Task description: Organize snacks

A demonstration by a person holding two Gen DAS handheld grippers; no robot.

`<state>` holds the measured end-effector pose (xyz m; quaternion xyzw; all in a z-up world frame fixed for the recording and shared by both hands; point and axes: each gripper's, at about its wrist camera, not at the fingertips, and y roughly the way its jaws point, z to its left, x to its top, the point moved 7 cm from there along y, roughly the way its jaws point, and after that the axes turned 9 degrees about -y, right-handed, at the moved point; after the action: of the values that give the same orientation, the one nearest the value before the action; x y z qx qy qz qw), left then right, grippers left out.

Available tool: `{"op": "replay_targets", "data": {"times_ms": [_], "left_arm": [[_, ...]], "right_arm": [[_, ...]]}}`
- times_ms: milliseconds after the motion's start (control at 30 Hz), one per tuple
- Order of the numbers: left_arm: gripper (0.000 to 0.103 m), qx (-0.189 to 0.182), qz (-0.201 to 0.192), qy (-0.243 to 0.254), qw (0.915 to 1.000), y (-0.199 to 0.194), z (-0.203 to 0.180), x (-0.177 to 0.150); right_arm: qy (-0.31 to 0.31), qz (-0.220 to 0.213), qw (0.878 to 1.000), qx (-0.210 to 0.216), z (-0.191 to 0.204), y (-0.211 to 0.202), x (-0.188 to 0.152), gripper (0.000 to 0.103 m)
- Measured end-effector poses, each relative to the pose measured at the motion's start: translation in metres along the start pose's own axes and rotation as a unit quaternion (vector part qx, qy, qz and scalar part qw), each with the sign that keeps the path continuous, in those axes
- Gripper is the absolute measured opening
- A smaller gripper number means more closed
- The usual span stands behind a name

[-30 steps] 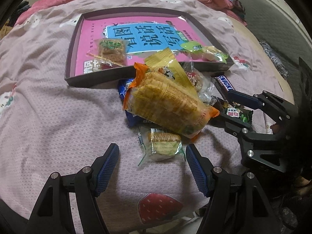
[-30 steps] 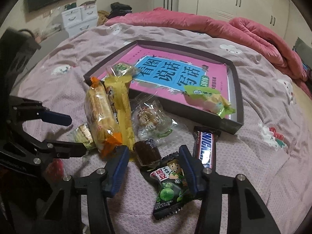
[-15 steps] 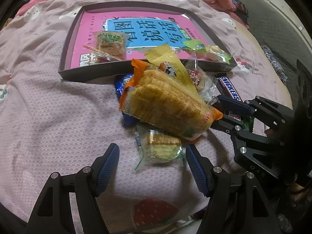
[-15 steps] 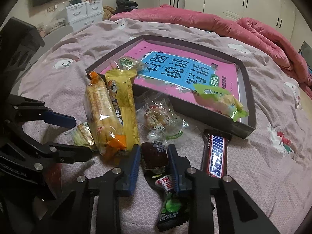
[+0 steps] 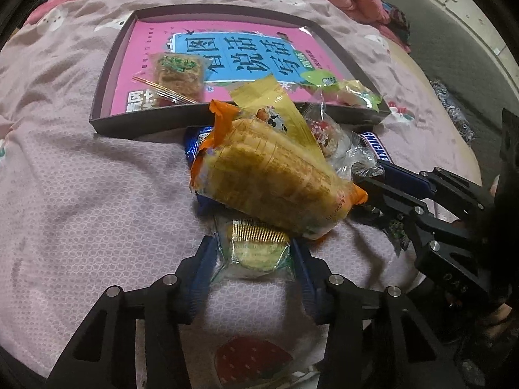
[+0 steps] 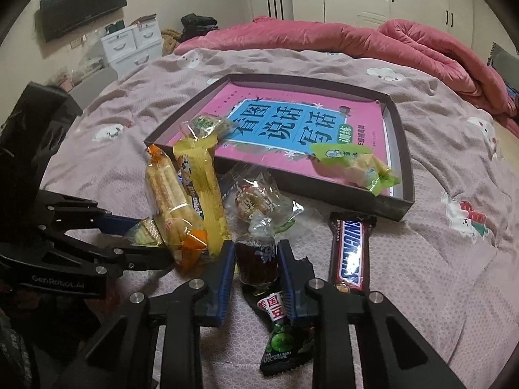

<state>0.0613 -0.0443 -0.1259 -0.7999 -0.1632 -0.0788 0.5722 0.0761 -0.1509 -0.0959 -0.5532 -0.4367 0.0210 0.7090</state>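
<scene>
Both claws newly closed on snacks, Snickers bar alongside

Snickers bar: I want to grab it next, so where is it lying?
In the right wrist view, the Snickers bar lies on the bedsheet just right of the right gripper, in front of the tray's near corner.

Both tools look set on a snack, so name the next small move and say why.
Probably lift both straight up. The right tool is shut on the small dark jelly cup; the left tool has just been closing around the clear-wrapped yellow biscuit, part under the orange-ended cracker pack.
</scene>
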Motion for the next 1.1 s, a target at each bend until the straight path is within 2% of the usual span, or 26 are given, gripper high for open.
{"op": "replay_targets", "data": {"times_ms": [167, 367, 800, 1100], "left_arm": [[0.046, -0.007, -0.006, -0.009, 0.9999, -0.011, 0.004, 0.001], [0.046, 0.000, -0.035, -0.028, 0.9990, -0.032, 0.016, 0.009], [0.046, 0.019, -0.059, -0.061, 0.9962, -0.051, 0.039, 0.011], [0.046, 0.026, -0.103, -0.064, 0.9923, -0.071, 0.045, 0.025]], "right_arm": [[0.003, -0.012, 1.000, 0.002, -0.001, -0.005, 0.003, 0.027], [0.015, -0.034, 0.999, -0.005, -0.007, -0.014, 0.008, 0.027], [0.039, -0.066, 0.997, -0.015, -0.019, -0.027, 0.015, 0.027], [0.045, -0.094, 0.994, -0.023, -0.023, -0.038, 0.022, 0.027]]}}
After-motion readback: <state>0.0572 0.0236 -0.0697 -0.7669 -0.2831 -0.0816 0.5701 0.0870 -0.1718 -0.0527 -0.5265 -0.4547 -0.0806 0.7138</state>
